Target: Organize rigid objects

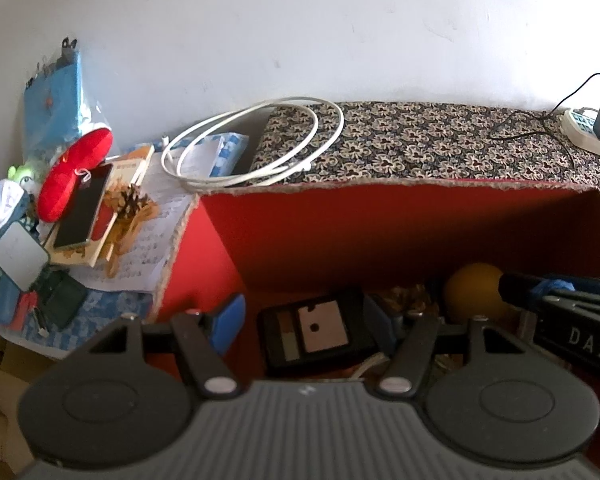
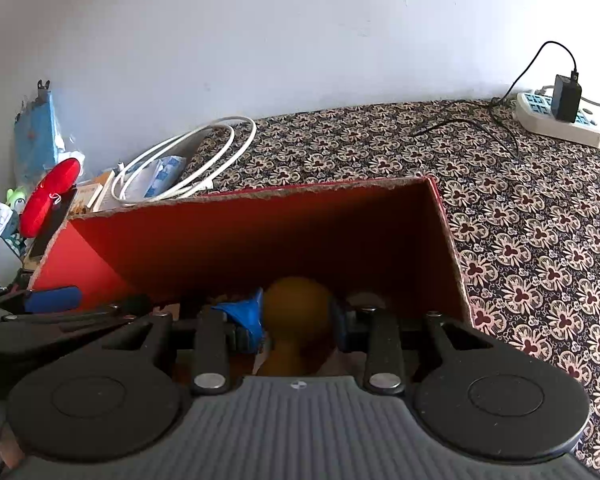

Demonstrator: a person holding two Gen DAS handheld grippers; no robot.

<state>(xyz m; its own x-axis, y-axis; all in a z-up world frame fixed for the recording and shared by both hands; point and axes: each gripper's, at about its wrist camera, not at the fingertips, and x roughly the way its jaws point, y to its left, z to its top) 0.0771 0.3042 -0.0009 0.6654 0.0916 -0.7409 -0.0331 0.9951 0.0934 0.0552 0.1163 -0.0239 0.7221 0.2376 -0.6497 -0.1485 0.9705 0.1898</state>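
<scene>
A red cardboard box (image 1: 380, 224) (image 2: 260, 232) with a torn rim stands on the patterned cloth. My right gripper (image 2: 298, 314) is inside it, shut on a brown rounded wooden object (image 2: 296, 312), which also shows in the left wrist view (image 1: 474, 292). My left gripper (image 1: 306, 328) is open inside the box, its blue pads either side of a black flat device with a pale label (image 1: 320, 334), not gripping it. Pine-cone-like bits (image 1: 410, 296) lie on the box floor.
A coiled white cable (image 1: 256, 144) (image 2: 184, 160) lies behind the box. At the left sit a phone (image 1: 84, 208), a red cushion (image 1: 74, 174), books, a pine cone (image 1: 130, 200) and a mirror (image 1: 18, 254). A power strip with charger (image 2: 560, 114) is far right.
</scene>
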